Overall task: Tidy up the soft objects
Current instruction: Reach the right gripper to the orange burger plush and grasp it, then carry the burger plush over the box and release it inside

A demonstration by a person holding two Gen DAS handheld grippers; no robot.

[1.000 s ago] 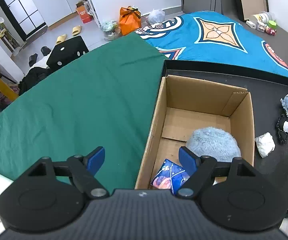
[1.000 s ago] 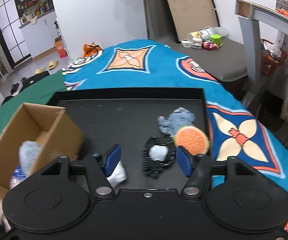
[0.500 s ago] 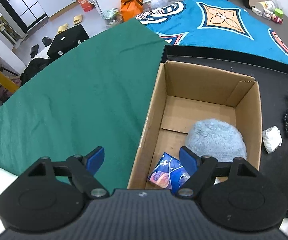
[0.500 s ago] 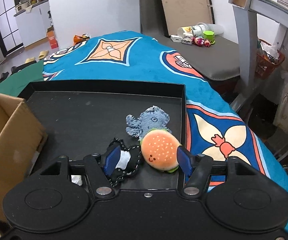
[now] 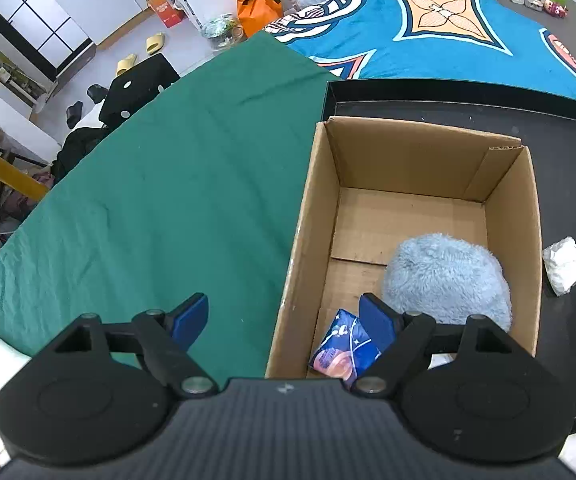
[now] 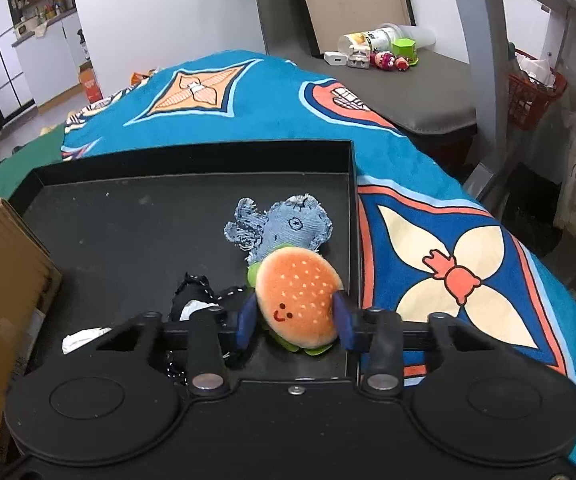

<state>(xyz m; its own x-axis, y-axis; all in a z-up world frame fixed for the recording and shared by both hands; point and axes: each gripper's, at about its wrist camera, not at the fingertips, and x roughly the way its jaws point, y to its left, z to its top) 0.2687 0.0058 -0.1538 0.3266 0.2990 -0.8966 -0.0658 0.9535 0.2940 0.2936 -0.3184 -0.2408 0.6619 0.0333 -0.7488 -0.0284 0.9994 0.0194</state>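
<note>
In the right wrist view a burger plush point(image 6: 296, 298) sits at the near right corner of the black tray point(image 6: 128, 208). My right gripper point(image 6: 295, 322) is closing on it, and both blue pads touch its sides. A denim toy point(image 6: 284, 228) lies just behind the burger. A black beaded piece point(image 6: 196, 292) and a white crumpled lump point(image 6: 84, 338) lie to its left. In the left wrist view my left gripper point(image 5: 284, 316) stands open, straddling the near left wall of the cardboard box point(image 5: 407, 152). A fluffy blue plush point(image 5: 447, 276) and a blue packet point(image 5: 343, 352) lie inside the box.
The tray rests on a bed with a blue patterned blanket point(image 6: 447, 240) on the right and a green sheet point(image 5: 168, 200) on the left. The white lump point(image 5: 563, 264) lies on the tray beside the box. Beyond the bed are a grey bench with small toys point(image 6: 379, 58) and floor clutter.
My right gripper moved right and down from the beaded piece to the burger plush and narrowed onto it. The left gripper drifted slightly and stayed open.
</note>
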